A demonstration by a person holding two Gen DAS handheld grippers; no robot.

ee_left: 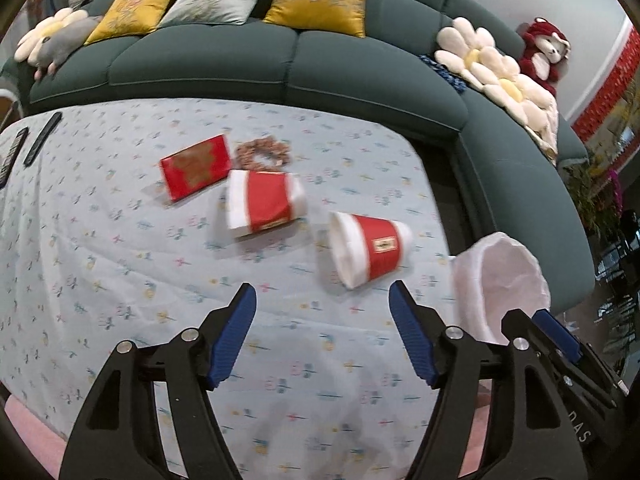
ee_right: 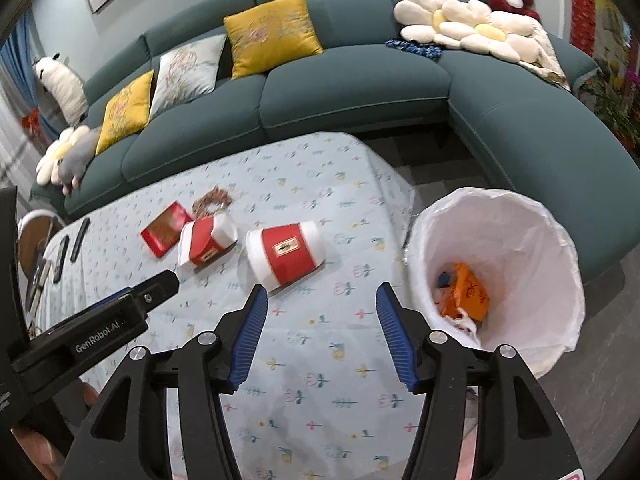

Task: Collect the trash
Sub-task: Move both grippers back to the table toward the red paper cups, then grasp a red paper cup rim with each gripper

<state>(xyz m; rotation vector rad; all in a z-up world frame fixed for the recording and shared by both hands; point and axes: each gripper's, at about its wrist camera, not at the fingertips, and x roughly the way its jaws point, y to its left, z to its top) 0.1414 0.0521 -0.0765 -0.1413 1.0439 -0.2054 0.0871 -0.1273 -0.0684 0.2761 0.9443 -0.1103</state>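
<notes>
Two red-and-white paper cups lie on their sides on the flowered tablecloth: a nearer one (ee_left: 366, 248) (ee_right: 286, 254) and a crushed one (ee_left: 266, 204) (ee_right: 206, 238). A flat red packet (ee_left: 196, 166) (ee_right: 166, 228) and a brown scrap ring (ee_left: 262, 153) (ee_right: 212, 200) lie behind them. My left gripper (ee_left: 322, 298) is open and empty, just short of the nearer cup. My right gripper (ee_right: 322, 292) is open and empty, with that cup by its left finger. The white-lined bin (ee_right: 532, 220) (ee_left: 504, 276) stands off the table's right end with orange trash (ee_right: 466, 290) inside.
A teal sofa (ee_right: 352, 88) with cushions and plush toys wraps around the back and right. Remote controls (ee_left: 42, 138) (ee_right: 78, 240) lie at the table's left end. The left gripper's body (ee_right: 104, 320) shows at the left of the right wrist view.
</notes>
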